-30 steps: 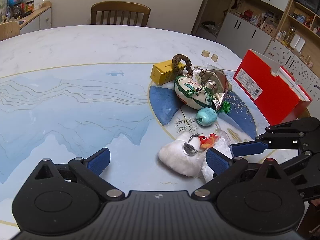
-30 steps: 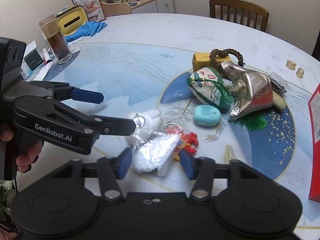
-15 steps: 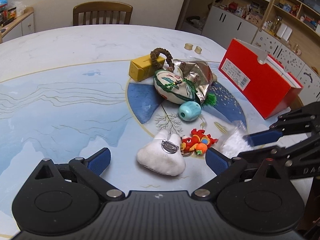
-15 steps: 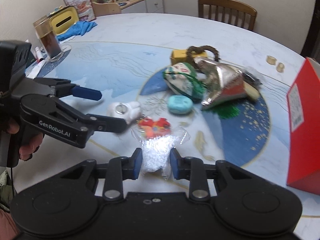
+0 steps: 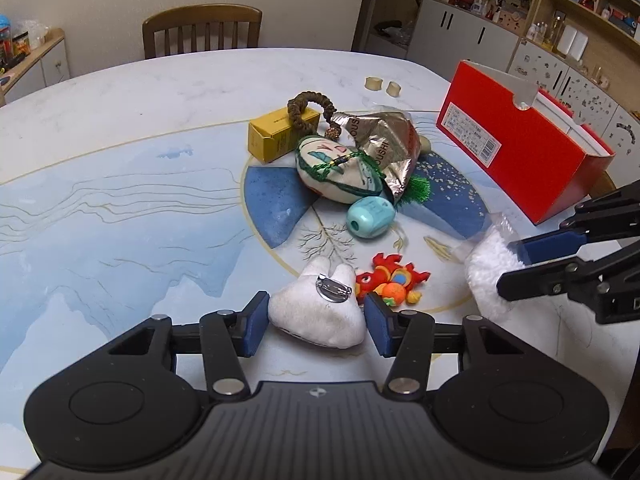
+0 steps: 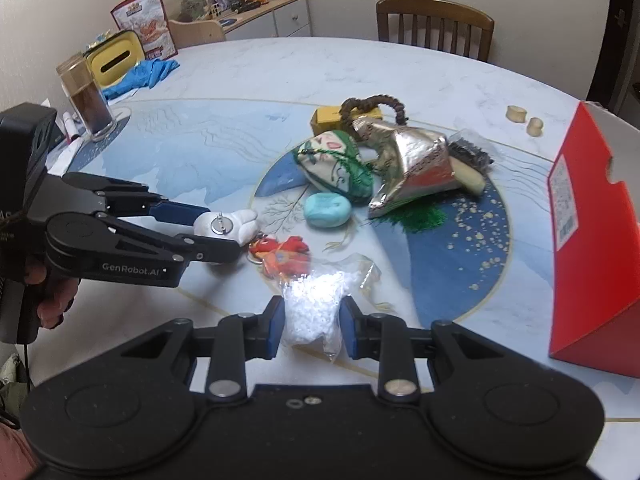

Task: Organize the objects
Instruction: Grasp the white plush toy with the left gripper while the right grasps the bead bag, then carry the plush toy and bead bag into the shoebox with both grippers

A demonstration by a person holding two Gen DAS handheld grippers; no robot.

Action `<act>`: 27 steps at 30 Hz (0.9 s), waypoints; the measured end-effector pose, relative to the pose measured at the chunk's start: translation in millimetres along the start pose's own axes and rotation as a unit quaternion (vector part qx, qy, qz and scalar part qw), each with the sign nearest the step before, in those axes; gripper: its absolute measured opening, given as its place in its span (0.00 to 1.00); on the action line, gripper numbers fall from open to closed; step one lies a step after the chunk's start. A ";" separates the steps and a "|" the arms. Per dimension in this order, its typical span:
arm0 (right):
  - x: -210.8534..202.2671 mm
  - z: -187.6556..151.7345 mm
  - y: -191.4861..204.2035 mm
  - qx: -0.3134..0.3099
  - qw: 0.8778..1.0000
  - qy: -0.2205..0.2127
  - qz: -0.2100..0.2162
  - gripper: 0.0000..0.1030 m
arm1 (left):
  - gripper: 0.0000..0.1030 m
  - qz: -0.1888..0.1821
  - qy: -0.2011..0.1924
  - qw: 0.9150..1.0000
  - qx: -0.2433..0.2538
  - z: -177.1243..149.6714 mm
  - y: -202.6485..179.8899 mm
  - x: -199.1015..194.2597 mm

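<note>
Dining room, round marble-look table with a blue landscape print, clutter heaped near its middle, open red cardboard shoe box toward its right edge. Step in hand, as I read it: each gripper takes one soft item off the table for sorting, the box being the likely bin. Left gripper brackets the white plush toy with the metal pin badge; jaws about half open, blue pads just beside or barely touching its flanks, so not clamped yet. To do it well: close squarely on the plush body, keep the pads off the badge, lift straight up so the red-orange dragon keychain just beside it doesn't drag along. Right gripper has narrow jaws pinching the clear plastic bag of white fluffy filling. Bag is slippery and squashy, so hold pressure and clear the box wall before releasing.
</note>
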State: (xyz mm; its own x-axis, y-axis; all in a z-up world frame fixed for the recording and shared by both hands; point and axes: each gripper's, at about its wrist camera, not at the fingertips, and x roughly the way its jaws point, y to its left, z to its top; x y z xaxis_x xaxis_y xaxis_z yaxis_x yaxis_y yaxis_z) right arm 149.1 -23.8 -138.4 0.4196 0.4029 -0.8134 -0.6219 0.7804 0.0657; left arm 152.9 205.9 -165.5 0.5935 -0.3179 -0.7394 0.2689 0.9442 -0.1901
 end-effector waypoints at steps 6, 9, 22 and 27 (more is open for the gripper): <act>-25.8 3.7 -19.1 0.020 1.000 -0.018 0.008 0.27 | 0.49 -0.002 -0.008 1.000 -0.016 11.4 -13.5 -15.3; -43.6 5.8 -31.0 0.021 0.999 -0.027 0.004 0.27 | 0.49 -0.003 -0.013 1.000 -0.022 22.0 -25.2 -24.9; -118.9 7.8 -116.5 0.041 0.997 -0.056 -0.023 0.28 | 0.49 -0.030 -0.036 0.998 -0.030 82.9 -110.7 -39.3; -139.2 4.3 -157.9 0.056 0.995 -0.066 -0.042 0.28 | 0.49 -0.040 -0.034 0.998 -0.024 104.8 -147.4 -29.7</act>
State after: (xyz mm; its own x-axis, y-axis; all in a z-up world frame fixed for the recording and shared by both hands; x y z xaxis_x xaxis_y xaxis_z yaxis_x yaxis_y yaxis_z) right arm 191.7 -201.1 -33.1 0.5549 0.3879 -0.7359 -0.5070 0.8591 0.0705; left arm 175.1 67.1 -47.9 0.6220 -0.3963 -0.6754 0.2819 0.9180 -0.2790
